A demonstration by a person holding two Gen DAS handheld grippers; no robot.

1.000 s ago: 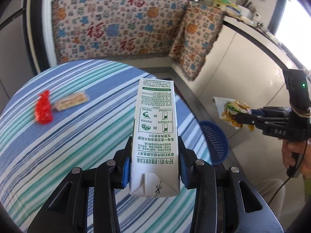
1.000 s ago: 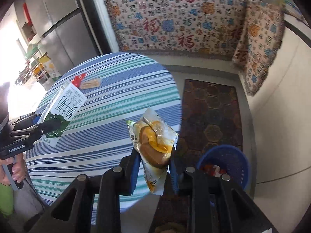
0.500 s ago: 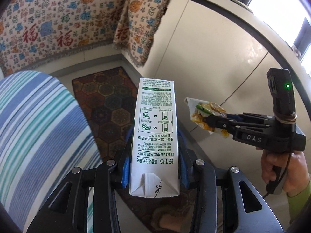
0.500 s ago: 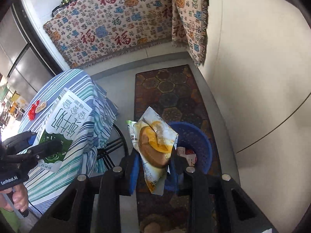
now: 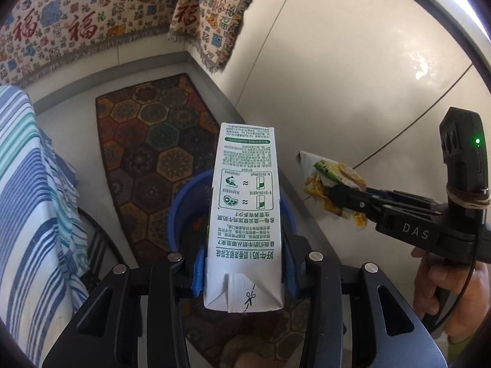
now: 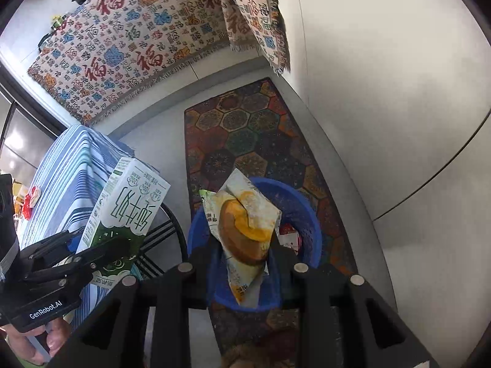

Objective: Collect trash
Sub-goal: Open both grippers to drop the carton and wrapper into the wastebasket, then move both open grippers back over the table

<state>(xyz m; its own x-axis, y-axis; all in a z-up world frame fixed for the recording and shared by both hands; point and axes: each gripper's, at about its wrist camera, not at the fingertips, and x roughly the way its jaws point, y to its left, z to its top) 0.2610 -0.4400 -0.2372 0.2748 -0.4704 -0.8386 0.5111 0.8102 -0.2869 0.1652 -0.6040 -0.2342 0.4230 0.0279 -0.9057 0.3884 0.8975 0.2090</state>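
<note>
The milk carton (image 5: 245, 214) is clamped upright between the blue pads of the left gripper (image 5: 244, 271), directly above the blue basket (image 5: 181, 202). The snack wrapper (image 6: 245, 230) is pinched in the right gripper (image 6: 244, 263), also over the basket, which stands on the patterned rug (image 6: 245, 141) beside the striped worktop (image 6: 70, 165).

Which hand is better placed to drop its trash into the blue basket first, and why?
Right. In its own view the right gripper holds the snack wrapper directly over the blue basket. The milk carton looks lined up too, but less clearly.
</note>
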